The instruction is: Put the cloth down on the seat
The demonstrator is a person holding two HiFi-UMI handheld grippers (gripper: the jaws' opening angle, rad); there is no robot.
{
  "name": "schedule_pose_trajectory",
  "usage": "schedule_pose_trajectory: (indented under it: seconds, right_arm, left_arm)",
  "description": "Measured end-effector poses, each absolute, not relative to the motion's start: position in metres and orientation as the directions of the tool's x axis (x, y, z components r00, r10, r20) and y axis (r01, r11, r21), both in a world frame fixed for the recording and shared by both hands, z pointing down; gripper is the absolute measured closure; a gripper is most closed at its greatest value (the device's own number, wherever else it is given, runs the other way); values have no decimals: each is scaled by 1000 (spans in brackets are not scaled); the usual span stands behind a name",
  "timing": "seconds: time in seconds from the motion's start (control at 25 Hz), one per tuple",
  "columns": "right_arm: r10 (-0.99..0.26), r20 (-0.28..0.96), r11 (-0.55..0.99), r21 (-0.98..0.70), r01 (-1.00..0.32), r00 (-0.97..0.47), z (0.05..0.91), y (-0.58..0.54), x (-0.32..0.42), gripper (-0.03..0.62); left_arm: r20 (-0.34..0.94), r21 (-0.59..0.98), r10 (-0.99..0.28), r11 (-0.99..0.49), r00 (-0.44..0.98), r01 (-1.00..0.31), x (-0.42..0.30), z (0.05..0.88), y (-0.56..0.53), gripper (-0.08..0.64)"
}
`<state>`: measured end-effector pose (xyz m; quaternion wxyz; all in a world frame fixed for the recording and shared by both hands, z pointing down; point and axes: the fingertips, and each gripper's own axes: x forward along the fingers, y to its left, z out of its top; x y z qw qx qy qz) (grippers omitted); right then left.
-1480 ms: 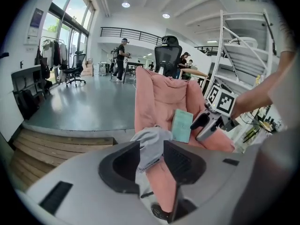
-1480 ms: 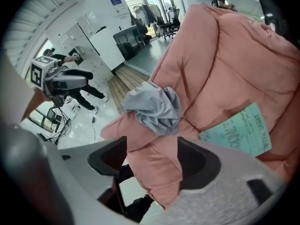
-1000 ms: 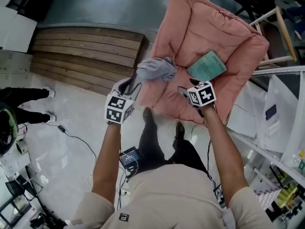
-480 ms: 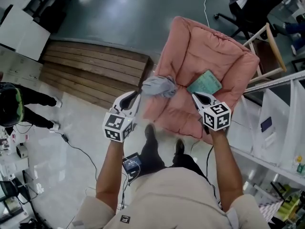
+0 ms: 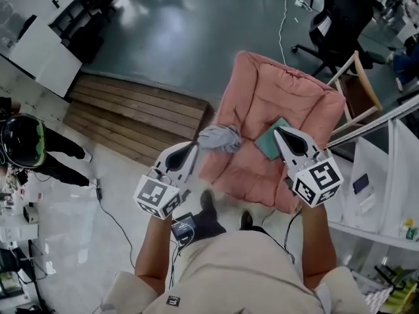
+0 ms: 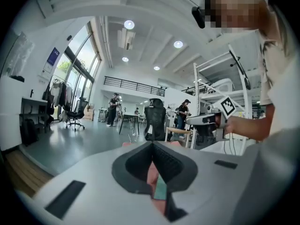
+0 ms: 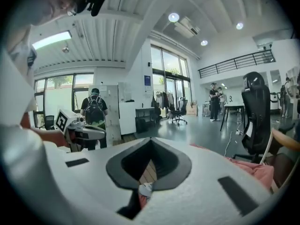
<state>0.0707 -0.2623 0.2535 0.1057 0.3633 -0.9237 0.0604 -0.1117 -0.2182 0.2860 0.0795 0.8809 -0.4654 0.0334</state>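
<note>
A grey cloth (image 5: 220,138) lies bunched on the pink seat (image 5: 275,90), at the cushion's 8 o'clock edge, with a green pad (image 5: 267,142) just beside it at 3 o'clock. Neither gripper touches the cloth.

From the head view, the left gripper (image 5: 194,146) hangs at the cloth's 7 o'clock and the right gripper (image 5: 277,131) at the pad's 3 o'clock, each above the seat's near edge. That view alone shows the whole cushion, the wooden planks (image 5: 137,113) at its 9 o'clock and the black office chair (image 5: 340,12) at its 1 o'clock.

The state of the fingers is plain only from the gripper views. In the left gripper view the dark fingers (image 6: 140,165) have just closed and are pressed together with nothing between them. Below them show a sliver of pink cushion and green pad, and the right gripper is seen from the side at 3 o'clock. In the right gripper view the fingers (image 7: 133,161) are likewise pressed together and empty. A small pale scrap, apparently the cloth, shows under them above a bit of pink, with planks beyond. That view also takes in the left gripper at 9 o'clock, a bystander (image 7: 93,114) with a backpack behind it, and the seat's pink edge at 4 o'clock. Both gripper views open onto a wide hall with people standing far off, which the head view does not show.
</note>
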Motion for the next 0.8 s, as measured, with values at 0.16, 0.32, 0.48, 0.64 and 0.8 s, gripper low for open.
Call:
schedule_pose_trajectory:
  seconds: [0.16,0.32,0.48,0.64,0.8]
  right_arm:
    - [-660,200,739,-3,-674,-724,220,-247,77,601]
    - [-663,184,739,14,-673,-725,208,-236,87,601]
    - [-667,182,737,20,-675,-723,204,-224,96,601]
    - [-666,180,739,26,-673,-724,198,-215,99,601]
    - [-662,180,743,26,-669,-728,197,-204,99,601]
  left_arm:
    - [88,48,-819,-566,568,-823,-101,251,-205,551]
    - [69,17,-819,-570,570,-821,-91,235,-195,551]
    - [63,6,-817,-575,574,-818,-85,230,-184,551]
    - [64,1,-818,-573,572,-820,-84,226,-174,551]
    - [61,-3,-821,-568,567,-823,-84,223,-164,551]
